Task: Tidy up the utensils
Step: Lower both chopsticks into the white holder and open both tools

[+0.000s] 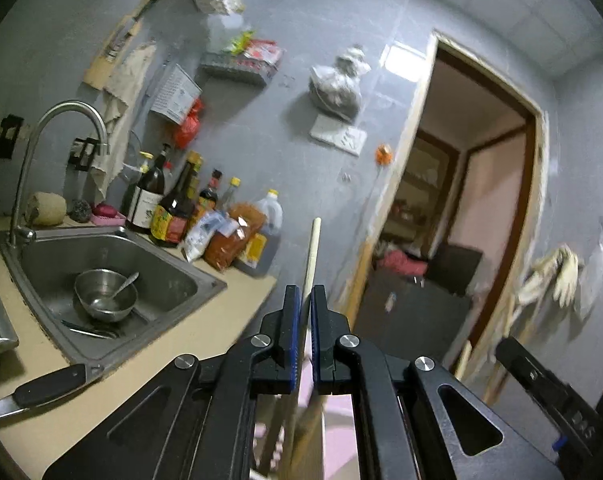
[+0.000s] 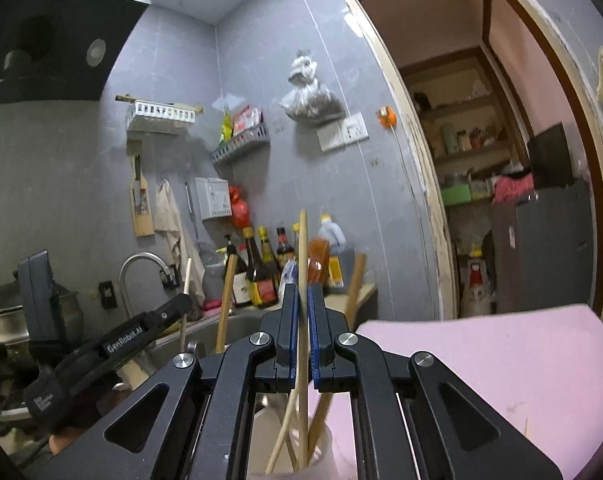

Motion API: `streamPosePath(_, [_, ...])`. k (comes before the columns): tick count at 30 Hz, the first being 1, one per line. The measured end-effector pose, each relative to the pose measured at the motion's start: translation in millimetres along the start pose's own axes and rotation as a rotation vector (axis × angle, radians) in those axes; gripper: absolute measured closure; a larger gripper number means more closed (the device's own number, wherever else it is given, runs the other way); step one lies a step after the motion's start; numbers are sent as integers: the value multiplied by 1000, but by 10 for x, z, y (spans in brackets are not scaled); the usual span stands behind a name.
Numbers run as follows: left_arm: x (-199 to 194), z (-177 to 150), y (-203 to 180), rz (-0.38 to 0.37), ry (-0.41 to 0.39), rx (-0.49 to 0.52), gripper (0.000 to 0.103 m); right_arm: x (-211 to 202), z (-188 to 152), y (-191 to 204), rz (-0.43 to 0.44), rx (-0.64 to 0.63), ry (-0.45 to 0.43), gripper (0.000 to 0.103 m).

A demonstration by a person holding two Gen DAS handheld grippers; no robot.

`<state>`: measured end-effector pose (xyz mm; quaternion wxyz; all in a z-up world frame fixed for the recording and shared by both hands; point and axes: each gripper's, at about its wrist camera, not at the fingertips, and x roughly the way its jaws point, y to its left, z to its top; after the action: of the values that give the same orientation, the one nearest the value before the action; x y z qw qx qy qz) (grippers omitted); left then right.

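Note:
My left gripper [image 1: 306, 292] is shut on a pale wooden chopstick [image 1: 313, 256] that stands nearly upright; its lower end runs down out of sight between the fingers. My right gripper [image 2: 303, 290] is shut on another upright chopstick [image 2: 302, 248], whose lower end sits in a pale cup [image 2: 330, 442] below the fingers. Several more wooden sticks and handles [image 2: 355, 286] lean in that cup. In the right wrist view the left gripper [image 2: 141, 334] shows at the left, level with the right one.
A steel sink [image 1: 205, 280] holds a bowl with a spoon [image 1: 105, 294] and cutlery [image 1: 89, 330]. A black-handled knife [image 1: 49, 388] lies on the counter's front. Bottles and packets [image 1: 173, 208] line the wall. A pink surface [image 2: 501, 364] lies right; an open doorway [image 2: 481, 160] behind.

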<state>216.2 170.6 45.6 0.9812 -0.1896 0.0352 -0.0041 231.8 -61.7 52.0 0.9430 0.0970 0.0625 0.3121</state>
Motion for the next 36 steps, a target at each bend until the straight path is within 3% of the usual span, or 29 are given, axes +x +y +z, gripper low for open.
streamPosePath(9, [-146, -88, -75, -68, 104, -12, 97, -107, -35, -3, 5, -28, 62, 99])
streamPosePath(16, [-293, -96, -220, -77, 123, 9, 88, -222, 10, 1, 13, -46, 62, 95])
streamPosePath(19, [-370, -83, -321, -78, 130, 23, 71, -324, 48, -17, 14, -52, 51, 89])
streamPosePath(21, [-432, -82, -390, -95, 128, 21, 59, -405, 89, -40, 11, -56, 39, 79])
streamPosePath(25, [-534, -87, -586, -107, 120, 44, 45, -649, 188, -146, -26, -67, 16, 71])
streamPosePath(27, [-566, -85, -672, -116, 115, 43, 28, -758, 217, -201, -39, -73, 8, 56])
streamPosePath(30, [-611, -87, -789, -135, 105, 42, 14, -972, 266, -298, -73, -106, -4, 40])
streamPosePath(32, [-630, -102, -880, -138, 110, 52, 11, -1109, 288, -371, -88, -124, -12, 27])
streamPosePath(36, [-674, -190, -1054, -161, 139, 81, 7, -1366, 322, -540, -128, -141, -21, 10])
